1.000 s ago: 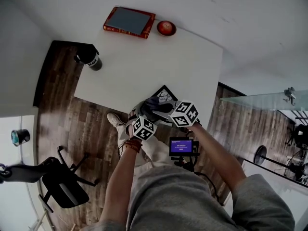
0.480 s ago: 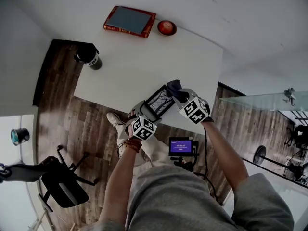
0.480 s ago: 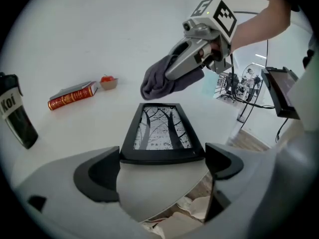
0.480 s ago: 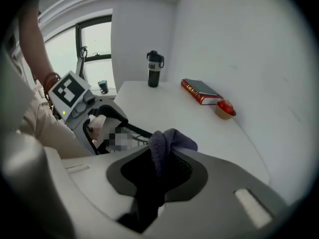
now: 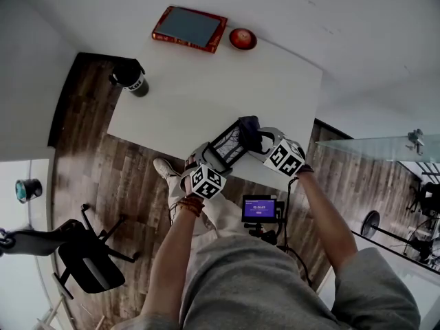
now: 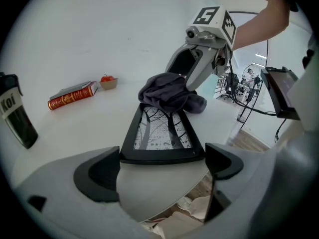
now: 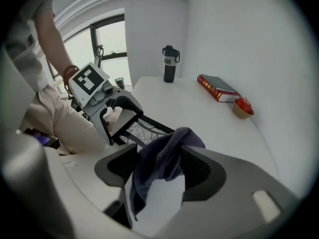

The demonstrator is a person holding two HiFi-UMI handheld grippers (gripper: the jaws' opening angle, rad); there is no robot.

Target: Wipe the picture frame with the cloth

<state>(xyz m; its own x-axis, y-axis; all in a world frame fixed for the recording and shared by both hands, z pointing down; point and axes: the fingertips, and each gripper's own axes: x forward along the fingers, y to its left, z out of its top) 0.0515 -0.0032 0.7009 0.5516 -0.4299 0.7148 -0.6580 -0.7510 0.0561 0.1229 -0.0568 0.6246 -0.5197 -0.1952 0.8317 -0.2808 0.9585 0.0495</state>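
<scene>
A black picture frame (image 5: pixel 230 145) with a tree print lies tilted at the near edge of the white table (image 5: pixel 206 88). My left gripper (image 5: pixel 210 158) is shut on its near end, which sits between the jaws (image 6: pixel 162 166). A dark grey cloth (image 5: pixel 251 130) is bunched on the frame's far end (image 6: pixel 169 93). My right gripper (image 5: pixel 265 143) stands at that end, and its jaws are opening. The cloth (image 7: pixel 162 161) hangs loosely between them, draped against one finger, and neither pad presses on it.
At the table's far edge lie a red book (image 5: pixel 190 28) and a small bowl with something red in it (image 5: pixel 242 38). A black bottle (image 5: pixel 130 80) stands at the left corner. A small screen on a stand (image 5: pixel 258 210) is at the person's knees, and an office chair (image 5: pixel 89 260) stands lower left.
My right gripper carried the cloth from beside the left gripper along the frame to its far end, rolled, and its jaws opened. The frame's glass is now uncovered. The left gripper stayed put.
</scene>
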